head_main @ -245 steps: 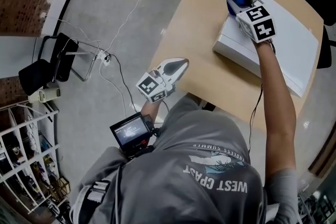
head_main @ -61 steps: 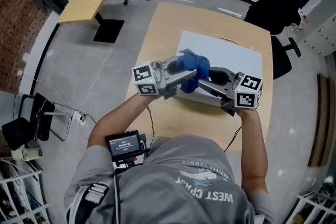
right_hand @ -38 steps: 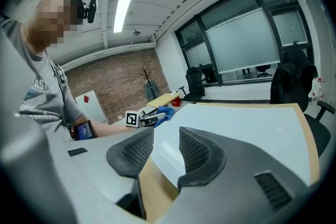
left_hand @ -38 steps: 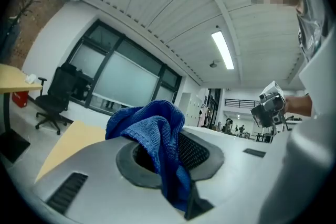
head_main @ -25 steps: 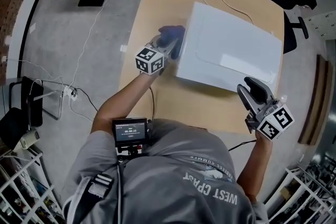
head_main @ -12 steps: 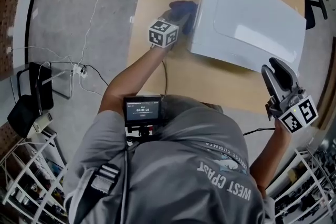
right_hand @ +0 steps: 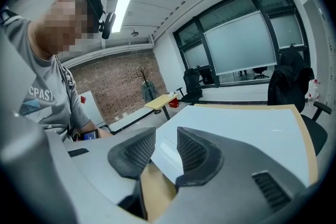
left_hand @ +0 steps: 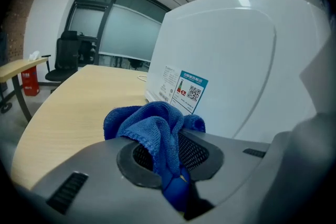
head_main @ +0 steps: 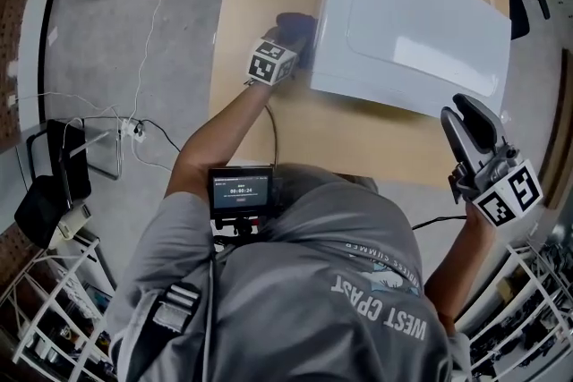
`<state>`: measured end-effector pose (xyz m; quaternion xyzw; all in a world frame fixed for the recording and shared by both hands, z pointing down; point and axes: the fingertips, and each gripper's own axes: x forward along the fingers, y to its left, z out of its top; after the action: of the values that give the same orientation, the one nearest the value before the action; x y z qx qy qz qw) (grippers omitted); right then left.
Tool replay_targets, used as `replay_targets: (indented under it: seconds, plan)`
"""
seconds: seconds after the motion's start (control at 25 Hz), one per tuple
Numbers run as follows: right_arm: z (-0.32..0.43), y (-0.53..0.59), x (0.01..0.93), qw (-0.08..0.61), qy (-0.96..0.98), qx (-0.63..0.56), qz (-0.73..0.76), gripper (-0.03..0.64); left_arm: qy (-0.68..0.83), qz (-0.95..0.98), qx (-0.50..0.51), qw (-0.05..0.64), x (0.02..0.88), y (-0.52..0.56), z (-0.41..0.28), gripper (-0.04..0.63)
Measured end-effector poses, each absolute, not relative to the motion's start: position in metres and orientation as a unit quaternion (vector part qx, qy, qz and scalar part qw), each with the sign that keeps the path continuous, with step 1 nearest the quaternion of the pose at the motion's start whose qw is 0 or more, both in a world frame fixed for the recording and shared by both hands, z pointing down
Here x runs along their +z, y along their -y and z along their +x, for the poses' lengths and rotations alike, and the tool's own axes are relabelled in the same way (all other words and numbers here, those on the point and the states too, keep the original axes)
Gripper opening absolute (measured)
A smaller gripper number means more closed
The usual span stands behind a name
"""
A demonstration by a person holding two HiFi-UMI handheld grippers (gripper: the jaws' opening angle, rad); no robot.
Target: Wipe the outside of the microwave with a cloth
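While my left gripper [left_hand: 176, 157] clamps the bunched cloth [left_hand: 152, 123] beside the microwave [head_main: 412, 22] and my right gripper [right_hand: 163, 152] hangs empty, jaws apart though just narrowing, wiping friction could tug the cloth free.

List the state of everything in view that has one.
left gripper: shut on the cloth, beside the microwave's labelled side
cloth: bunched, pinched between the left gripper's jaws
right gripper: open, nothing between its jaws, which have just been closing
microwave: upright on the table; door can't be seen
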<state>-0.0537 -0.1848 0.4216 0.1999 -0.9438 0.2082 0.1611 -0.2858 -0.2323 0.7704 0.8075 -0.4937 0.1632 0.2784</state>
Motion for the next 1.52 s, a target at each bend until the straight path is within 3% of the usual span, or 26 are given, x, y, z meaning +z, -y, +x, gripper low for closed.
replay_targets:
  seconds: [0.56,0.76,1.52]
  plan:
    - [-0.024,0.192,0.409,0.131,0.950,0.195,0.204,0.121,0.497,0.804,0.213,0.247,0.752,0.233,-0.288,0.084]
    - [-0.023,0.199,0.406,0.127,0.960,0.158,0.195,0.050,0.519,0.796,0.201,0.235,0.724,0.234,-0.307,0.084]
    - [0.011,0.181,0.372,0.068,0.975,0.111,0.178,0.020,0.559,0.818,0.082,0.108,0.516,0.143,-0.314,0.084]
